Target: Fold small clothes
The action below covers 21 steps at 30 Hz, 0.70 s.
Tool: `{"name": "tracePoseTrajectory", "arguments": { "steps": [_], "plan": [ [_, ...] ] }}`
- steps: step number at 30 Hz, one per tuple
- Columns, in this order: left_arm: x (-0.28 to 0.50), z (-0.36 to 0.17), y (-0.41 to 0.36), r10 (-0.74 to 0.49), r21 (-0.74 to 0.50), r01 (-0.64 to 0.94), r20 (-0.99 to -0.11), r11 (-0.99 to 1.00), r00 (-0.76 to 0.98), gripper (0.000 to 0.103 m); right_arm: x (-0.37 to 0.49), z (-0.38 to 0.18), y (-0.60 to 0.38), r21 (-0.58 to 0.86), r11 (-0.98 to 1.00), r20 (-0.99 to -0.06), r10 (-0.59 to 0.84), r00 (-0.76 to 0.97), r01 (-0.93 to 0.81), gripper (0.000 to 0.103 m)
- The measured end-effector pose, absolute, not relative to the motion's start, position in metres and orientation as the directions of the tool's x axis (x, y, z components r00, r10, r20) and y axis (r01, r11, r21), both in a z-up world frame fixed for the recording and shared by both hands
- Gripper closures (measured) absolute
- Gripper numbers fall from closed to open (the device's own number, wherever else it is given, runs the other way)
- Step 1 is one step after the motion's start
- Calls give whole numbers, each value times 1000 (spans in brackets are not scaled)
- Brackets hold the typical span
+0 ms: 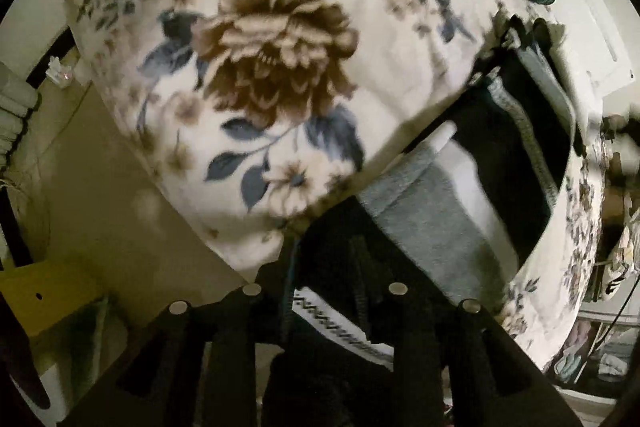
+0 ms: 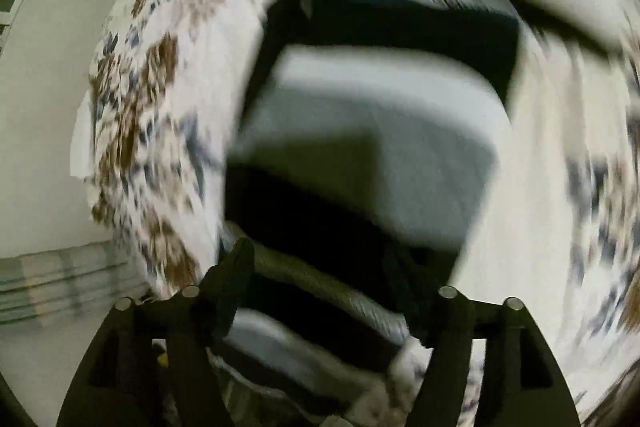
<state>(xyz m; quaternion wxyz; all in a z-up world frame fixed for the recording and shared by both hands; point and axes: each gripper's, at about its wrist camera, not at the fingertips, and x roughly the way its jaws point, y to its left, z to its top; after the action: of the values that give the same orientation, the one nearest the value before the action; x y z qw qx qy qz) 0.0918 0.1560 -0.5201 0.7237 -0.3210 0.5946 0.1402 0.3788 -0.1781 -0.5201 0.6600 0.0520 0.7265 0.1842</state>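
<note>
One folded black-grey-and-white knit garment (image 1: 432, 219) on floral fleece blanket (image 1: 256, 67), just ahead of narrowly parted left tongs (image 1: 326, 259); beneath wide-spread right tongs (image 2: 320, 267), both empty.

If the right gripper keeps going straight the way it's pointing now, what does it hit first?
Most likely the grey and black garment lying on the floral blanket. The right gripper points down at it with jaws apart and nothing else in between, though the frame is blurred and depth is unclear.
</note>
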Motion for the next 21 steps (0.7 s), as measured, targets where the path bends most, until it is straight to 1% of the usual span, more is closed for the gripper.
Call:
{"name": "tracePoseTrajectory", "arguments": {
  "steps": [1, 2, 3, 7, 10, 12, 17, 21],
  "plan": [
    [98, -514, 155, -176, -299, -587, -950, 753, 259, 69, 366, -525, -195, 343, 930, -936, 326, -135, -134, 32],
    [105, -504, 153, -174, -306, -585, -947, 751, 271, 61, 355, -530, -212, 358, 929, -928, 344, -145, -91, 32],
    [113, -497, 151, -174, -316, -580, -942, 751, 288, 59, 347, -534, -229, 371, 927, -920, 361, -149, -45, 32],
    [176, -474, 138, -205, -369, -519, -915, 771, 346, 59, 342, -540, -278, 421, 903, -900, 428, -89, 82, 32],
    [245, -459, 128, -229, -407, -440, -886, 801, 403, 59, 367, -537, -296, 461, 877, -884, 467, -13, 132, 32],
    [303, -456, 118, -234, -405, -370, -873, 836, 427, 54, 393, -534, -303, 480, 865, -877, 478, 47, 149, 32],
    [449, -479, 98, -307, -415, -203, -857, 887, 413, 54, 467, -539, -310, 504, 839, -864, 486, 134, 207, 32],
    [529, -509, 85, -342, -401, -100, -867, 911, 362, 54, 519, -556, -315, 513, 810, -858, 484, 171, 284, 32]
  ]
}}
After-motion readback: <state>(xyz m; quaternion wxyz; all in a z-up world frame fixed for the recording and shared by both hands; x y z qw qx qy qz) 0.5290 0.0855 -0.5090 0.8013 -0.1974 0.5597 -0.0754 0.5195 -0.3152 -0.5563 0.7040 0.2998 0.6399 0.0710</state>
